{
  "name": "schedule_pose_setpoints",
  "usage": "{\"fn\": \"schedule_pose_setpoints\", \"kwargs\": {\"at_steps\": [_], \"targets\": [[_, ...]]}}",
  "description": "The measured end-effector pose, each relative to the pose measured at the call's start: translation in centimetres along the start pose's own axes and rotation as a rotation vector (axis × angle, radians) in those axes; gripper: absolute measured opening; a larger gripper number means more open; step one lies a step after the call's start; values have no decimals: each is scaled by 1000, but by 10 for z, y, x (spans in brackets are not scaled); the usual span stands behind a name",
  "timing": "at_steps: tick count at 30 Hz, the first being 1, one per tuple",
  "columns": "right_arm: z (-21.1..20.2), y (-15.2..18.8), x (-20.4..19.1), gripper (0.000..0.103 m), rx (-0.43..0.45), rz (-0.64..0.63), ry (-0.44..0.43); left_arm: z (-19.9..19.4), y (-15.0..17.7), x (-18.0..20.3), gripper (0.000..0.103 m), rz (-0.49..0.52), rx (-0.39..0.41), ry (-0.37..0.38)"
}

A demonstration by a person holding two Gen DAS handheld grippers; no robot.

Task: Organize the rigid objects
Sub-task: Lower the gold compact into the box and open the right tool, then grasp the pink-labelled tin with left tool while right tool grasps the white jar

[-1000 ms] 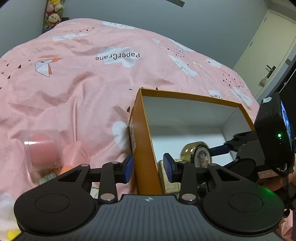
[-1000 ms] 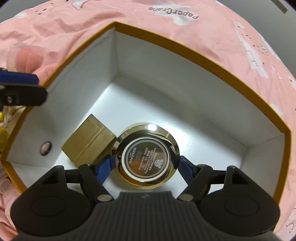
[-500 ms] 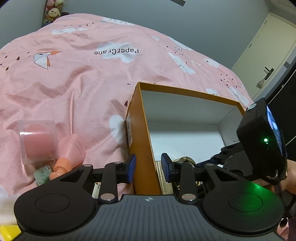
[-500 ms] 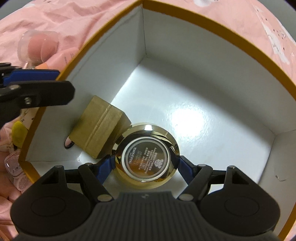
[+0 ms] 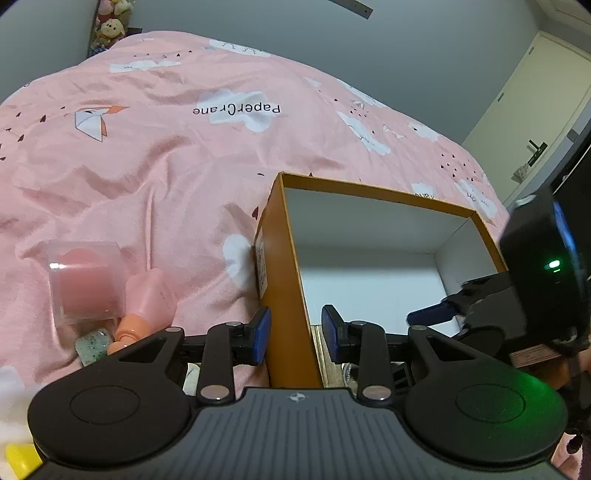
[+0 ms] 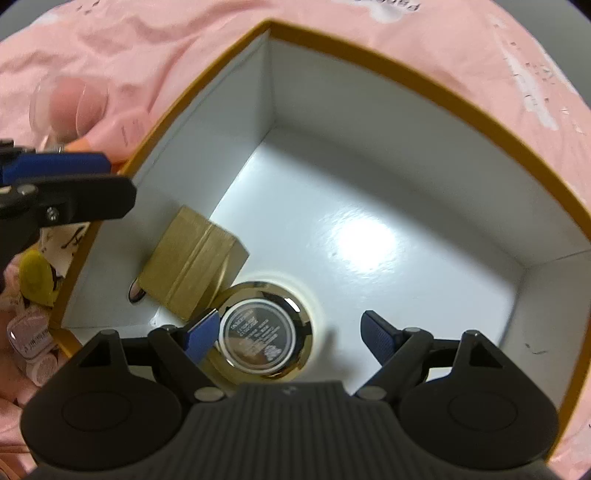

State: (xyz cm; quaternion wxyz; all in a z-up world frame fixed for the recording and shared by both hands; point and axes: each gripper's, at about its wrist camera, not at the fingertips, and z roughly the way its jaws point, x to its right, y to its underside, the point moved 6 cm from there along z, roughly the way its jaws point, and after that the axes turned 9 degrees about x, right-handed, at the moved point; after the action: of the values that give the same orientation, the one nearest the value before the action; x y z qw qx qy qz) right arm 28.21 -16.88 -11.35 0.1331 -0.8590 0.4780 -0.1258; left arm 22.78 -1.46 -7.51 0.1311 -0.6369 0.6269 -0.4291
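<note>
Pink cotton bedspread (image 5: pixel 155 166), white cloud and paper-crane print, "PaperCrane" lettering; plush toys (image 5: pixel 110 22) at far corner; grey wall (image 5: pixel 406 51); cream door (image 5: pixel 532 96) with dark handle

Glossy gold metal compact (image 6: pixel 264 334), matt cardboard box (image 6: pixel 406 79), soft cotton bedsheet (image 5: pixel 155 155)

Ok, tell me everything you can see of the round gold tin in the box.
The round gold tin is a shiny, metal-looking disc with a dark printed label ringed in white on its upturned face. It lies flat on the white floor of the orange box, beside the tan cardboard block. The right gripper has just been opening: one pad sits at its rim, the other stands clear.
</note>
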Motion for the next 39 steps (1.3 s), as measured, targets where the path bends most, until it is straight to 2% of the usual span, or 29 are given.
{"fn": "schedule_pose_setpoints", "kwargs": {"at_steps": [3,10,13,18,24,30,31,36,39], "targets": [[-20,0,2,82,67,29,20,-6,-2,3,40,14,21,-1],[-72,-1,-14,83,312,85,-1,-25,-8,14,43,63,55,-31],[-93,3,-26,88,412,97,-9,-35,-9,17,43,71,68,-31],[-110,15,-45,90,517,154,-38,-57,-7,15,44,86,102,-44],[-123,30,-64,89,582,253,-90,-86,-2,1,49,67,148,-46],[-137,43,-99,88,631,204,-142,-112,9,-22,62,65,144,-91],[-136,45,-105,88,621,193,-155,-115,13,-27,62,54,130,-95],[-116,54,-126,66,521,158,-194,-122,40,-53,63,-16,20,-107],[-102,58,-131,61,460,174,-220,-120,59,-60,64,-26,-47,-101]]}}
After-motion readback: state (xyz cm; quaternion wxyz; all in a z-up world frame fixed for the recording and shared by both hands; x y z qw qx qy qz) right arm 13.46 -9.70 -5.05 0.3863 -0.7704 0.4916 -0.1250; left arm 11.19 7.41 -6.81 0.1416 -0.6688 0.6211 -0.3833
